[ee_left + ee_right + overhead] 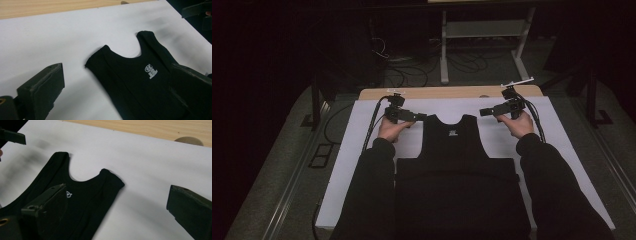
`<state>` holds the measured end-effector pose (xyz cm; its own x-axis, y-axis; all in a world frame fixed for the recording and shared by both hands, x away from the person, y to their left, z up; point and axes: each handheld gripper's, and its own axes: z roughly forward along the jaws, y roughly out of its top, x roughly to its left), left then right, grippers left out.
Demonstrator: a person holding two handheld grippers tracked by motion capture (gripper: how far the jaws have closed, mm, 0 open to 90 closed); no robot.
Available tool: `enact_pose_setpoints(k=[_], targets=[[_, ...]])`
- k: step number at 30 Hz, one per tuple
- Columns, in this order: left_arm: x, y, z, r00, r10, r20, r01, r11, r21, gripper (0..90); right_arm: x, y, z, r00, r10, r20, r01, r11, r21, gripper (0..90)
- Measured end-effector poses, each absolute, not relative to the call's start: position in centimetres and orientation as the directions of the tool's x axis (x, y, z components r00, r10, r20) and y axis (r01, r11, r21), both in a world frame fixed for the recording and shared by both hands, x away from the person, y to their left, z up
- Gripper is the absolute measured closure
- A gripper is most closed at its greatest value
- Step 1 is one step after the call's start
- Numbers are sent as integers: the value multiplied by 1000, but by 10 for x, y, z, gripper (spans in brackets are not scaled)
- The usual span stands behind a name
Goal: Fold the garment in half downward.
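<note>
Soft black sleeveless cotton top (455,150) lies flat at frame centre on the white-covered worktop (362,150).
Light and limp; pinch each shoulder strap. Left tongs (421,117) and right tongs (484,112) gape wide, empty.

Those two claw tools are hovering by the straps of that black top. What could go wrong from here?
1. Both grippers, left gripper and right gripper, have their jaws wide open beside the shoulder straps of the black sleeveless fabric top; closing off-target might pinch only air.
2. The top lies flat on the white sheet, so a jaw may catch that sheet too.
3. Uneven pulls could bunch the folded lower part.
</note>
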<state>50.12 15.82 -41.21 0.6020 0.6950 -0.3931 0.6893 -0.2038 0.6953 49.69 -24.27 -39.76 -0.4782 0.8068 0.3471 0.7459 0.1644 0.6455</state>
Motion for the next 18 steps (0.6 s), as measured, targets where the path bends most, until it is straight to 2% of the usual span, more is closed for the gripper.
enact_pose_setpoints(k=[8,18], targets=[[503,155,-414,567,721,-399,699,-165,696,121,503,-231,-413,-469,798,380,764,151,627,58],[508,151,-428,538,741,-401,726,-166,667,166,506,-222,-426,-448,807,384,783,147,604,170]])
